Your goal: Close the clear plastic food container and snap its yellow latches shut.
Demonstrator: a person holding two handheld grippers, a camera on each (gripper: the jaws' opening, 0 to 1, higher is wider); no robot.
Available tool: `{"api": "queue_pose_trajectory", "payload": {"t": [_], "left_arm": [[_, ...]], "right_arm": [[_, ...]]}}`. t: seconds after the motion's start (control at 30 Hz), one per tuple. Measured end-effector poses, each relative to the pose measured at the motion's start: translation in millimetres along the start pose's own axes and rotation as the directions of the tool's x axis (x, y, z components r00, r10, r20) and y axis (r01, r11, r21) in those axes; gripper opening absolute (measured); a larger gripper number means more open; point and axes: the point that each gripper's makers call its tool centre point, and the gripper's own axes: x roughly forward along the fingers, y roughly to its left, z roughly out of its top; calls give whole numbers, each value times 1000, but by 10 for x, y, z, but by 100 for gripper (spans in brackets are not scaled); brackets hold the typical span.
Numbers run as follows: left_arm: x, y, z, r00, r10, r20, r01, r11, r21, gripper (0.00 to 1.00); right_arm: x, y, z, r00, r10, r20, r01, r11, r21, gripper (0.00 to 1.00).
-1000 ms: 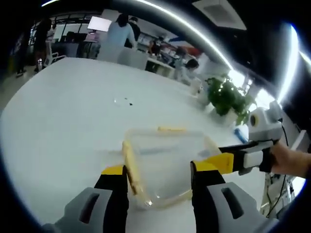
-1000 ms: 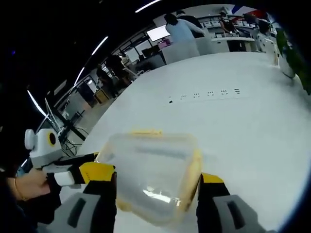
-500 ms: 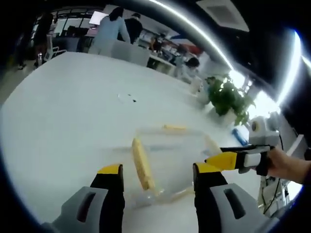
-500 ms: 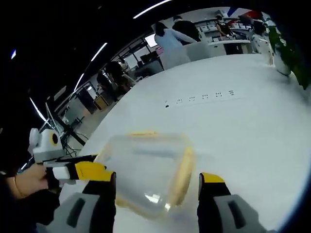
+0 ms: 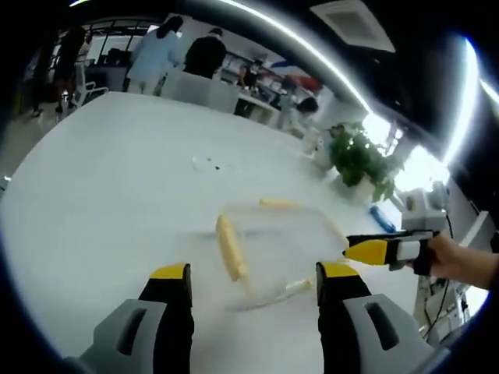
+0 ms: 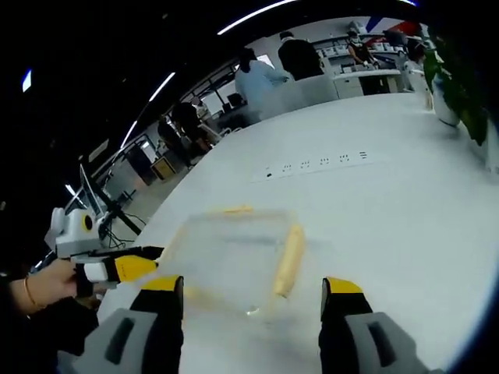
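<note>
Left gripper view: the left tool [image 5: 249, 280] rises from the lower edge with its two yellow-tipped jaws spread wide and nothing between them. The clear plastic food container [image 5: 273, 253] lies on the white worktop [image 5: 109, 187] just beyond the jaw tips, clear of both jaws. One yellow latch [image 5: 231, 247] runs along its left side, a second yellow latch [image 5: 277, 204] sits on the far edge. The container is blurred, so it cannot be told whether the lid is fully seated. The right tool [image 5: 382, 251] enters from the right, held by a hand [image 5: 460, 261], its yellow tip just beside the container's right edge; contact cannot be confirmed. A potted plant [image 5: 360, 160] stands at the far side of the worktop. People stand in the background.

Right gripper view: the right tool [image 6: 253, 300] has its jaws wide apart and grips nothing. The container [image 6: 230, 257] lies on the worktop [image 6: 390, 202] just ahead of the jaw tips, with a yellow latch [image 6: 287, 259] on its right side and another [image 6: 234, 209] on the far edge. The left tool [image 6: 117, 267] comes in from the left, its tip near the container's left edge. A row of small dark marks [image 6: 316, 163] lies farther along the worktop
</note>
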Motion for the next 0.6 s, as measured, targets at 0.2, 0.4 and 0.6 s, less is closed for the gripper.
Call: {"api": "queue_pose_trajectory", "payload": {"t": [0.2, 0.4, 0.6], "left_arm": [[-149, -25, -12, 1000, 13, 20, -13, 1000, -5, 66], [-272, -116, -118, 1000, 0, 5, 0, 1000, 5, 67], [-416, -175, -210, 1000, -8, 10, 8, 1000, -14, 67]], "right_arm": [[-116, 85, -92, 1000, -3, -18, 2, 999, -47, 72], [-213, 196, -173, 1000, 5, -27, -7, 998, -61, 73], [-327, 293, -247, 1000, 12, -25, -14, 998, -67, 73]]}}
